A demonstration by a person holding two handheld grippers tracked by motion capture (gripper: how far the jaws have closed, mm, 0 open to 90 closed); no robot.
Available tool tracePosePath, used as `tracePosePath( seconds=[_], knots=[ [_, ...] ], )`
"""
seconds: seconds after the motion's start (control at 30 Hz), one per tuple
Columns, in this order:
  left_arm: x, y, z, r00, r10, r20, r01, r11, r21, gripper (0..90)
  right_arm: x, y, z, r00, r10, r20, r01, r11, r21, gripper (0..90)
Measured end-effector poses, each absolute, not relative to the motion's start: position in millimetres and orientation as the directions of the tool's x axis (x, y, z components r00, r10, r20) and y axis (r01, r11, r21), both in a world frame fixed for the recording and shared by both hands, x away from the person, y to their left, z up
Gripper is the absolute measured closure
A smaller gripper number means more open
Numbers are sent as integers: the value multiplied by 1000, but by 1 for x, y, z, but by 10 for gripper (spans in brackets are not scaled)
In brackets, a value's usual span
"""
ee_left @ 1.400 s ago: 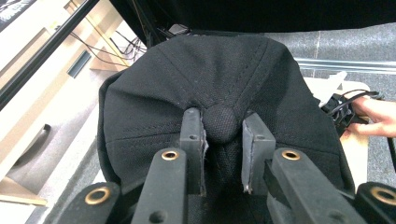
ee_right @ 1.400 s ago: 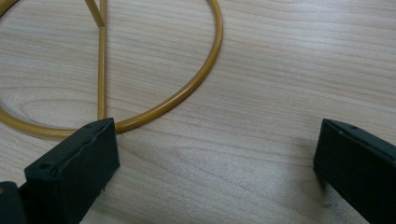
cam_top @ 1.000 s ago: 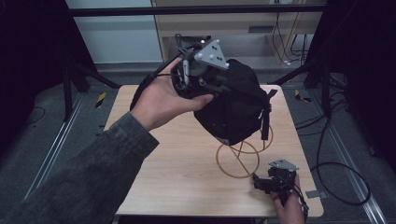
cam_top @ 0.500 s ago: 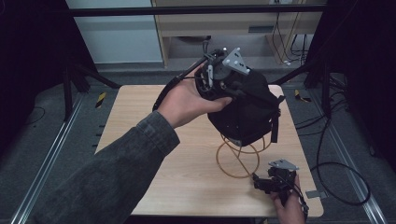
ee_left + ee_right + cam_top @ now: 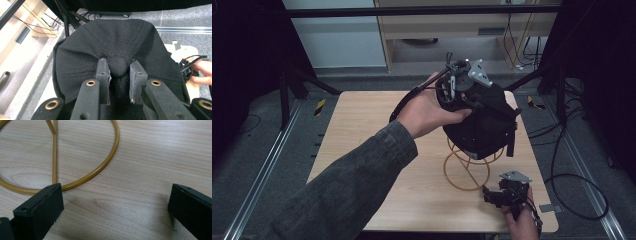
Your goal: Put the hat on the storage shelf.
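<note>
The left hand-held gripper [image 5: 117, 75] pinches the top button of a black cap [image 5: 484, 122], apparently over a yellow wire stand [image 5: 467, 170] on the counter [image 5: 362, 135]; the right hand-held gripper [image 5: 115, 207], jaws spread, rests beside the stand's base ring.

We find bare table [image 5: 362, 135] along the left half, open for passing. Toward the right, the wire stand [image 5: 467, 167] (with the black cap [image 5: 484, 125] over it) blocks the way, the right tongs [image 5: 507, 194] just beside its ring.

A lab-like recording space: wooden worktop [image 5: 362, 130] on grey carpet [image 5: 257, 145], floor rails [image 5: 262, 175], trailing cables [image 5: 572, 175], dark camera stands [image 5: 292, 85].
</note>
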State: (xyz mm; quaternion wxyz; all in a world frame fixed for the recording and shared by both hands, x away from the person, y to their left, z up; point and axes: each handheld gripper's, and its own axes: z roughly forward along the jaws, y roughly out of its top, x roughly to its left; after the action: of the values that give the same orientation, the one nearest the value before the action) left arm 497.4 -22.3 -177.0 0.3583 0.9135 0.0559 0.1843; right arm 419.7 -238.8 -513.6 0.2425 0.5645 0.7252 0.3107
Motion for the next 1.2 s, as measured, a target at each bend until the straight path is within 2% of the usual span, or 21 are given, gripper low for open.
tracePosePath(
  seconds=[0.47,1.2],
  knots=[
    [501,-27,-184,927,236,293,-26,-737,675,734,420,-239,-514,-244,970,0,668,168,725,2],
    [505,-45,-223,937,216,275,-5,-778,628,720,420,-239,-513,-246,969,-5,667,173,724,3]
  ],
)
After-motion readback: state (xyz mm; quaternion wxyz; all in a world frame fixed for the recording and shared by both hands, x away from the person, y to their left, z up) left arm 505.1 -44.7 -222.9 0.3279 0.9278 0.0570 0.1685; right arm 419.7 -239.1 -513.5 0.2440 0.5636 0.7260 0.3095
